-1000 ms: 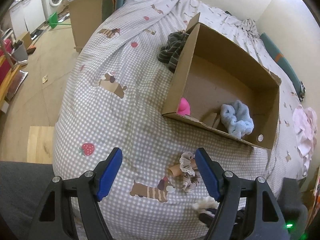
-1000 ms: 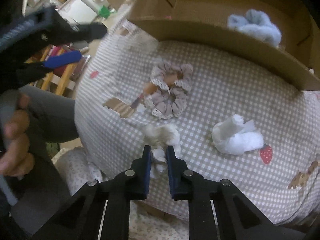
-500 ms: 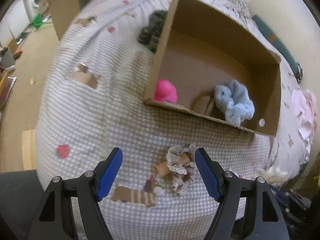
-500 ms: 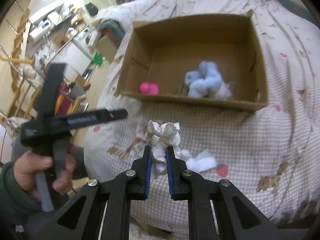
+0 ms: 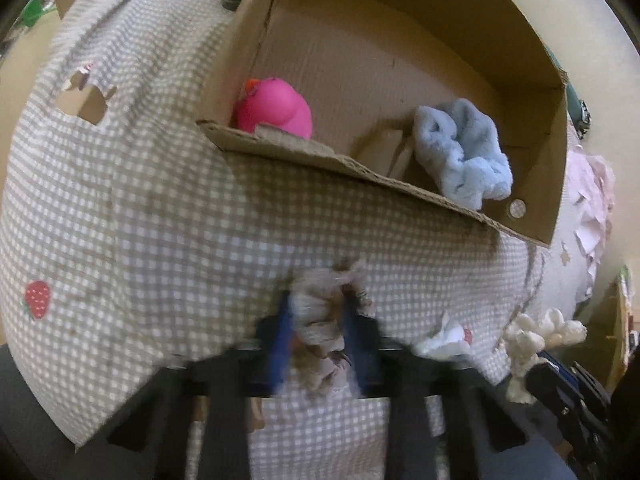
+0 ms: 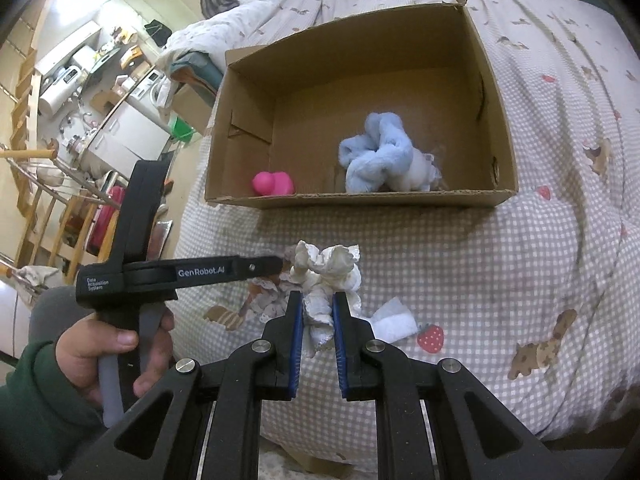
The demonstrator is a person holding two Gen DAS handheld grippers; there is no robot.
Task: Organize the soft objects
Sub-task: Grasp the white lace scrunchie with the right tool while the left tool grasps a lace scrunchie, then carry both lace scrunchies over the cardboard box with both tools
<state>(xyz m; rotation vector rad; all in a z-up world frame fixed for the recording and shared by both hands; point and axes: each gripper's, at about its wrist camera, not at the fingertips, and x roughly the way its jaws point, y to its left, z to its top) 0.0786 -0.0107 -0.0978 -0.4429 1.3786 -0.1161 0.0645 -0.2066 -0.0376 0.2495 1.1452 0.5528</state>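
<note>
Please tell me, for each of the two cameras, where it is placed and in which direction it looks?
Left wrist: on the left gripper, low over the checked bedcover, facing the brown cardboard box; its blurred fingers pinch a lace-trimmed scrunchie.
Right wrist: on the right gripper, higher, looking into the box; holds a cream fluffy scrunchie; left hand shows.
Shared: box, pink toy, light blue plush scrunchie.

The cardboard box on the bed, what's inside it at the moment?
Inside the cardboard box lie a pink soft toy and a fluffy blue scrunchie, with something pale tucked against it. The near wall hides the floor strip behind it.
</note>
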